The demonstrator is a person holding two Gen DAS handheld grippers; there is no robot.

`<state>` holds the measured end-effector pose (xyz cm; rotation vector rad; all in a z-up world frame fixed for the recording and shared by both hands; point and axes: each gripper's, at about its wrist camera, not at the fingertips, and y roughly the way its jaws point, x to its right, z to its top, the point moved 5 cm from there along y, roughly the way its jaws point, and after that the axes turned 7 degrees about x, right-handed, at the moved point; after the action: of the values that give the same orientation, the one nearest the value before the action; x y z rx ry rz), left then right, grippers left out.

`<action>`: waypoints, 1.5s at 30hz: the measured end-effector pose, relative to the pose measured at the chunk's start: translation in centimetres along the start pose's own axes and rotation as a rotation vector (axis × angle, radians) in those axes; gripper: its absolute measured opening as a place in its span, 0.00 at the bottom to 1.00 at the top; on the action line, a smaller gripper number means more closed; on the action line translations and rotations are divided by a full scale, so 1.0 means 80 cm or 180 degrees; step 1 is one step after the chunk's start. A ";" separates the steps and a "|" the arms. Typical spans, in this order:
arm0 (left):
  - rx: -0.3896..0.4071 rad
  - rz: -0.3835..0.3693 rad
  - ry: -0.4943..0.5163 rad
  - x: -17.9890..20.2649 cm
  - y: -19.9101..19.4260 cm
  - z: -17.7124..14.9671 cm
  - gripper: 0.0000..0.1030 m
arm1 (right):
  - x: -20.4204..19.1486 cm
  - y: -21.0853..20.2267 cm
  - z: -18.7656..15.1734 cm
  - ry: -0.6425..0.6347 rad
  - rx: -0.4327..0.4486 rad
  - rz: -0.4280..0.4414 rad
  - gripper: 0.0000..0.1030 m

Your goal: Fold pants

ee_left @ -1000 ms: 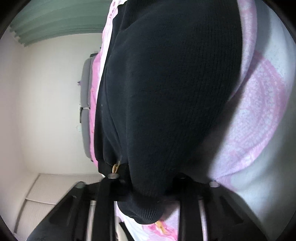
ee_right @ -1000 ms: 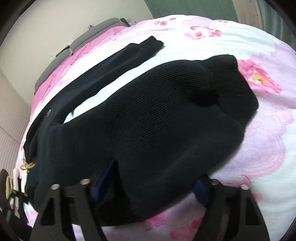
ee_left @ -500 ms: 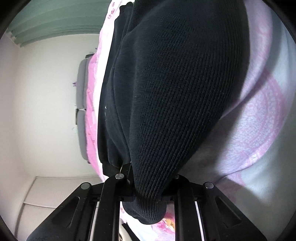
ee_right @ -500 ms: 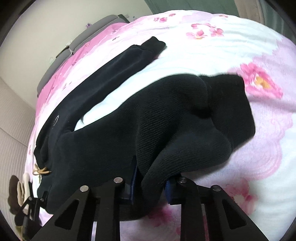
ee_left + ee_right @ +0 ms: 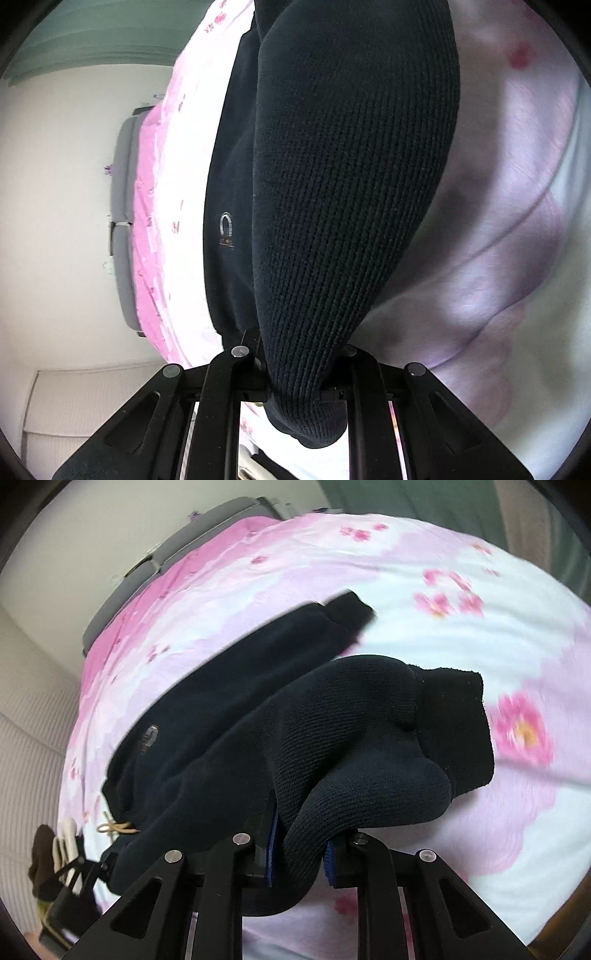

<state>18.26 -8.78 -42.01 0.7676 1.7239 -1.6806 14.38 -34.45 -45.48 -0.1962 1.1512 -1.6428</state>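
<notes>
Both grippers as I see them from the wrist views. My left gripper (image 5: 301, 373) is clamped on a ribbed fold of the black knit pants (image 5: 351, 184), which rise from its jaws across the pink floral bedsheet (image 5: 517, 258). My right gripper (image 5: 301, 853) has just closed, and its blue-padded jaws pinch a bunched fold of the same pants (image 5: 332, 738). One pant leg (image 5: 295, 638) lies flat on the bedsheet (image 5: 480, 812), beyond the raised fold. A tan drawstring (image 5: 116, 827) shows at the waistband, left of the right gripper.

Pale wall (image 5: 55, 184), grey headboard (image 5: 207, 528) (padded), green curtain (image 5: 92, 40), floral bedsheet (image 5: 443, 572).
</notes>
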 end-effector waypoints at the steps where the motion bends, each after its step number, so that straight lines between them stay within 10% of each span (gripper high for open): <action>1: -0.0009 -0.0062 -0.0026 -0.011 0.001 0.001 0.16 | -0.009 -0.001 0.014 -0.0038 -0.0043 0.0011 0.20; 9: 0.0037 -0.0548 0.0107 -0.081 0.038 0.006 0.15 | -0.048 0.037 0.091 -0.0026 -0.0413 0.0026 0.19; 21: 0.0208 -0.2110 0.0521 -0.119 0.136 0.031 0.16 | -0.063 0.127 0.144 0.0281 -0.1051 -0.0209 0.19; 30: -0.0145 -0.3424 -0.0286 -0.160 0.191 0.042 0.28 | -0.085 0.194 0.189 -0.0053 -0.1478 -0.0325 0.24; 38: -0.0049 -0.2958 -0.0239 -0.202 0.197 0.061 0.49 | -0.103 0.218 0.212 -0.0528 -0.1912 -0.0396 0.27; 45: 0.0208 -0.2021 -0.0377 -0.255 0.163 0.078 0.52 | -0.101 0.220 0.226 -0.0410 -0.2282 -0.0225 0.33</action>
<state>41.59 -14.51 -35.06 0.1301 1.9566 -2.1447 40.68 -37.64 -46.10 -0.7920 1.6034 -1.1918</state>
